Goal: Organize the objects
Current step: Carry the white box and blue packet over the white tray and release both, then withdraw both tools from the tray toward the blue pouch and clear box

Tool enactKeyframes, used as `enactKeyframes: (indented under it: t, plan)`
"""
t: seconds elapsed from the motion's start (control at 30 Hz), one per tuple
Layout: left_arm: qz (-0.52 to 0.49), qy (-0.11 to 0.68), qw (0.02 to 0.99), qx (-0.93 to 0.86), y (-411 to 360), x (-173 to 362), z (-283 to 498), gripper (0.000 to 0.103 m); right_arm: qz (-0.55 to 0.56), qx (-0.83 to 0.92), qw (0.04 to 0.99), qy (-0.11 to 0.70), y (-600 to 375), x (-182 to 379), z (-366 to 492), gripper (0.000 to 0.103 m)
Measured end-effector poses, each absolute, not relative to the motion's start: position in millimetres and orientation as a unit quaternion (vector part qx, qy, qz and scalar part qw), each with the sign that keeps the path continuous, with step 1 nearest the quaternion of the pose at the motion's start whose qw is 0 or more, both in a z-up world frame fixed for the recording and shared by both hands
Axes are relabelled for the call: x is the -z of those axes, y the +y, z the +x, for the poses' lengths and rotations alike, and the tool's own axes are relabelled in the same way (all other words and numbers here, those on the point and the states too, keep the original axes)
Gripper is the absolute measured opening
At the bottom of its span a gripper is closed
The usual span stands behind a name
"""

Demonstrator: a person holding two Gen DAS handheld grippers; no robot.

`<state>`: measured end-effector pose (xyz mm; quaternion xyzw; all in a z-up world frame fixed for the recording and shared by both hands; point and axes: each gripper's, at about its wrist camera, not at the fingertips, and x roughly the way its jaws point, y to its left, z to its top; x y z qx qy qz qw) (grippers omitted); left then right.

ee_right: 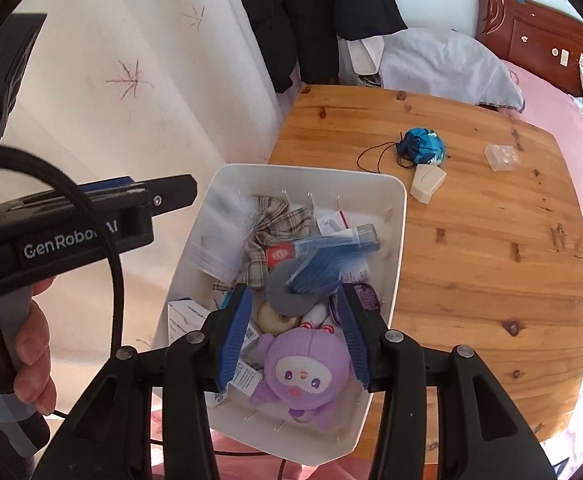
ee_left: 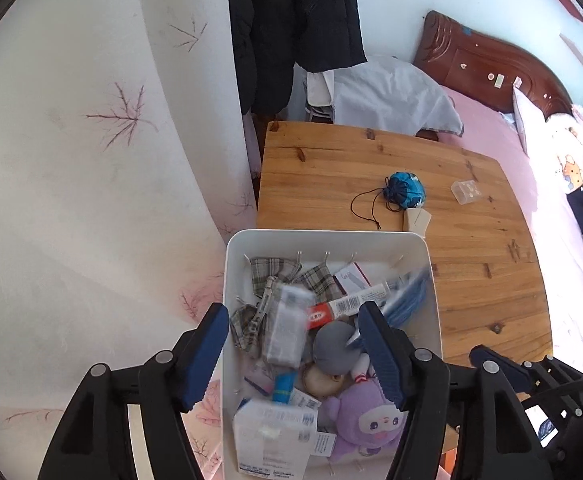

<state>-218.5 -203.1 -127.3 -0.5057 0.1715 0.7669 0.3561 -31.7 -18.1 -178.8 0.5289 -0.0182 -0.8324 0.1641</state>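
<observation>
Jaws — both pairs apart, empty | white bin [ee_left: 433,280] — purple plush [ee_right: 305,372], toothpaste tube [ee_left: 345,307], boxes

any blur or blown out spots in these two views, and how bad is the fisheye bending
Left wrist: the pale packet and the box in the white bin are motion-smeared; the pink bed at right is blown out. Right wrist: sharper, with a washed-out right rim; the wooden table edges bow outward in both views.

Both tools angle steeply down — left tool [ee_left: 295,354] and right tool [ee_right: 293,334] parted, empty.
</observation>
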Motion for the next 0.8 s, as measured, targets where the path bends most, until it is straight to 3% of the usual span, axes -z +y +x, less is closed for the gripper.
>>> enactKeyframes:
  t: [0.5, 0.8]
  plan:
    - [-0.499, 0.158, 0.368, -0.769, -203.6, 110.6, -218.1, 0.069, 0.488, 0.859, 0.156, 0.008, -19.9, 159.2, -22.6, 0.049]
    - [-0.481, 0.155, 0.361, -0.784, -195.1, 90.2, -222.4, 0.068, 0.414, 0.893, 0.157, 0.080, -31.0, 137.2, 1.3, 0.052]
